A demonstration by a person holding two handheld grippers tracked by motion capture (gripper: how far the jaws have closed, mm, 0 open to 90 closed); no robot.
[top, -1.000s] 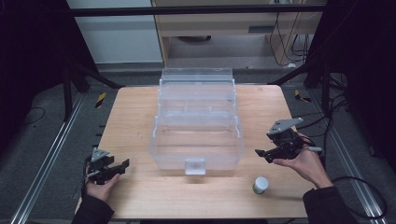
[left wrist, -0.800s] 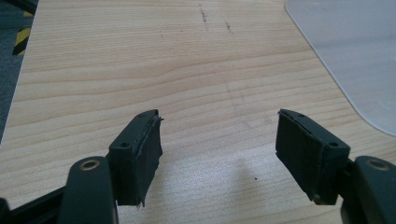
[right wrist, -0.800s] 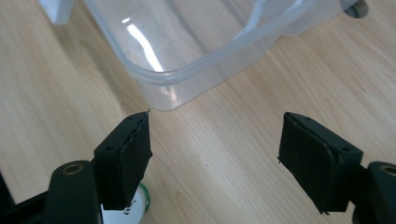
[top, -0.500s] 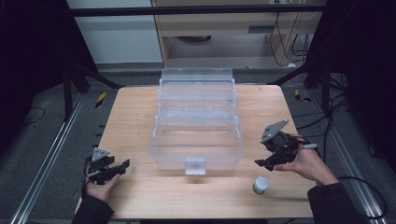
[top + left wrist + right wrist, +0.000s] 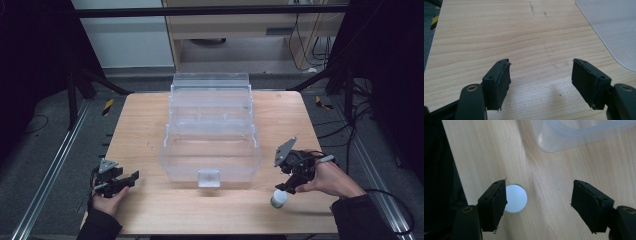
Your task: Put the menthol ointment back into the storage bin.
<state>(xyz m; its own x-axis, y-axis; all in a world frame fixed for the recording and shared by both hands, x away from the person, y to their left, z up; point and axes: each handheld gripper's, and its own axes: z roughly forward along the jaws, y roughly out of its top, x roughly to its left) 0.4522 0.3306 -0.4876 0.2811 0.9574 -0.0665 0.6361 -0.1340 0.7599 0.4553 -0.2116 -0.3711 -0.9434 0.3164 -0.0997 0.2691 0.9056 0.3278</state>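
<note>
Your right tool hangs over the near right part of the table, close to the table's near edge and between the clear plastic organizer box and the right edge. Open wood lies to either side of it, with the box's front right corner the nearest obstacle. The small white-capped bottle stands upright on the table just below the tool's tip, near the front edge. In the right gripper view the white cap sits beside the left jaw, partly hidden behind it, and not centred in the gap; the right jaw is well apart from it. The jaws stand about half open, have just been closing, and grip nothing. Your left tool rests at the near left corner of the table, close to the front edge, well apart from the box. Its jaws are spread wide over bare wood and hold nothing.
</note>
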